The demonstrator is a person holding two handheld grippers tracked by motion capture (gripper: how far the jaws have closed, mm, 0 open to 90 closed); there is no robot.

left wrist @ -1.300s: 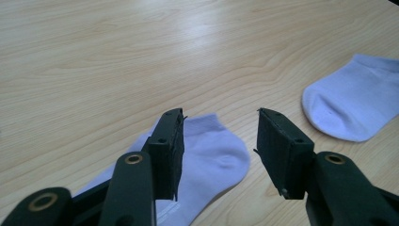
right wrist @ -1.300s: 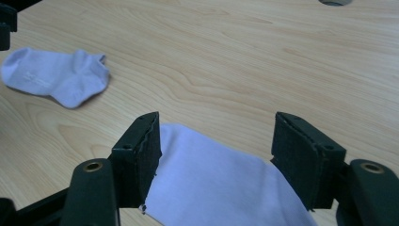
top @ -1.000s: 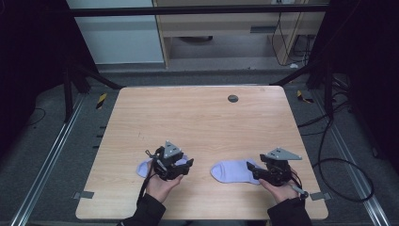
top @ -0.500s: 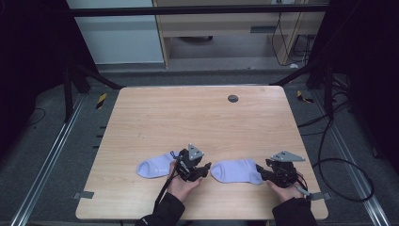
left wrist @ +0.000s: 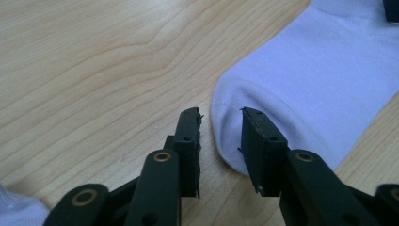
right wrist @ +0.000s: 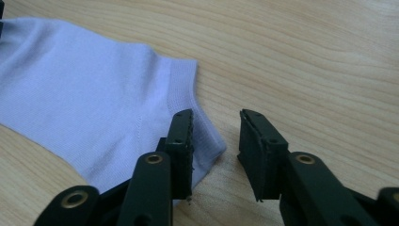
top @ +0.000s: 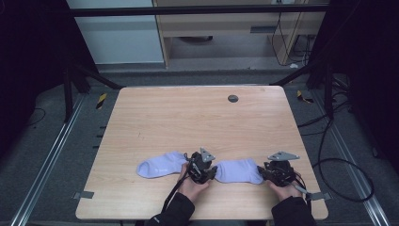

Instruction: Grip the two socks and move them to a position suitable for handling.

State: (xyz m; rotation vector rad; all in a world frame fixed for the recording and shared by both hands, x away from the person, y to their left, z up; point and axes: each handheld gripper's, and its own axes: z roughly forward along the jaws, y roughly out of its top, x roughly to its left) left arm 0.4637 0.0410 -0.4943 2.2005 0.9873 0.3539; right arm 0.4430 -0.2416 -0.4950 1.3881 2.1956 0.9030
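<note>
1. Seen from the high view, a pale wooden table point(top: 197, 127) stands on a dark grey floor, with a cabinet beyond its far edge. Two white socks lie near the table's near edge: the left sock point(top: 160, 165) alone, the right sock point(top: 237, 170) between both grippers. The left gripper point(top: 201, 168) sits at this sock's toe end, the right gripper point(top: 277, 170) at its cuff end.
2. From the left gripper view, the jaws have just been closing and stand partly apart. The rounded toe of the right sock point(left wrist: 301, 84) lies between them, under the right-hand jaw, not yet pinched.
3. From the right gripper view, the jaws have likewise been closing and remain apart. The ribbed cuff of the right sock point(right wrist: 94, 108) lies beneath the left-hand jaw, ungripped.
</note>
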